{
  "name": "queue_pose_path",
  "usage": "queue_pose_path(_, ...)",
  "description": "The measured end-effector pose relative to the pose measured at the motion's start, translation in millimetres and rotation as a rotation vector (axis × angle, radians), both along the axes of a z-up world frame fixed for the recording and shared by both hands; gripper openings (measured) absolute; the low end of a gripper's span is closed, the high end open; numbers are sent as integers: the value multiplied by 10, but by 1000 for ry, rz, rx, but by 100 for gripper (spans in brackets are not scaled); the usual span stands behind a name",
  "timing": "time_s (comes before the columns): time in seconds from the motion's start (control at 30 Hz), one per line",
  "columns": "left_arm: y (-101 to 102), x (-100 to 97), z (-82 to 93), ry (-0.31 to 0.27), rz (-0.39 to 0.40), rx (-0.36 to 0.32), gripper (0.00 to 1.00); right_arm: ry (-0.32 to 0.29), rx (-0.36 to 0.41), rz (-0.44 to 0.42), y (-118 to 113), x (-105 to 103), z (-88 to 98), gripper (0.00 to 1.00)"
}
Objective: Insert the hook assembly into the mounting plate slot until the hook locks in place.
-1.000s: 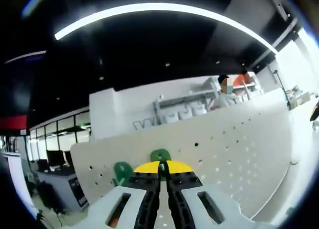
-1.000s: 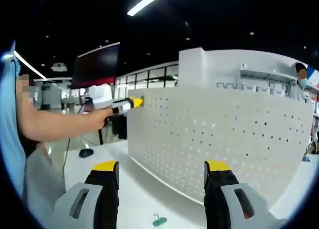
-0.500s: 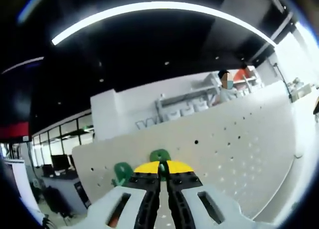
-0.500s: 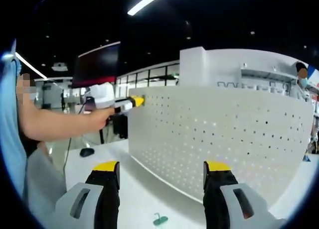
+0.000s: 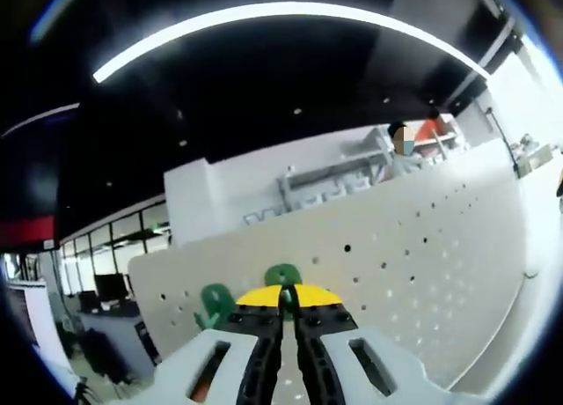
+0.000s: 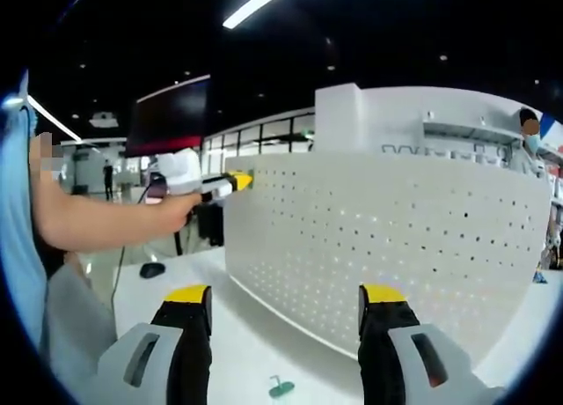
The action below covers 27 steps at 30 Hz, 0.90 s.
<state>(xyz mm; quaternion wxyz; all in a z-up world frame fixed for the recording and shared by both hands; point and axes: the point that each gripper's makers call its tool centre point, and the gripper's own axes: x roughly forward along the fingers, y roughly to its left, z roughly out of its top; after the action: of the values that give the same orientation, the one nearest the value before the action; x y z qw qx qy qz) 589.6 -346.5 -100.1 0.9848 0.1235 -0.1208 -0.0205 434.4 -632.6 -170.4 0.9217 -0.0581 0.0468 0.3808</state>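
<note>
Left gripper [image 5: 288,292]: jaws pinched together on a green hook [image 5: 283,276], whose rounded top sticks up just past the yellow tips.
Hook to plate: the white perforated plate [image 5: 413,264] stands upright right ahead of the jaws; the hook is at its top left corner, facing the holes, though whether it already touches I cannot tell.
Second hook [image 5: 215,301]: another green piece sits on the plate, just beside the held one toward the plate's edge.
Right gripper [image 6: 286,308]: jaws spread wide, holding nothing, low over the white table [image 6: 246,335] and well apart from the plate's upper corner.
Spare piece [image 6: 281,388]: a small green part lies on the table between the right jaws.
Nearer hand: the left, by far; I'd judge the push goes straight forward into the plate.
</note>
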Motion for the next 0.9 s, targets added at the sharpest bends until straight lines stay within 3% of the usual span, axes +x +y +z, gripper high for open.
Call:
queue_pose_path(0.23,13,-7,0,17,-26,-68,5,1,2,4,9,-12,-6,68)
queue_pose_path(0.67,8,-9,-10,57,-49,-97,7,0,1,7,15,-13,-5,68)
queue_pose_path(0.9,28,-26,-25,68,-53,-108,13,3,-1,13,35,-15,-13,68)
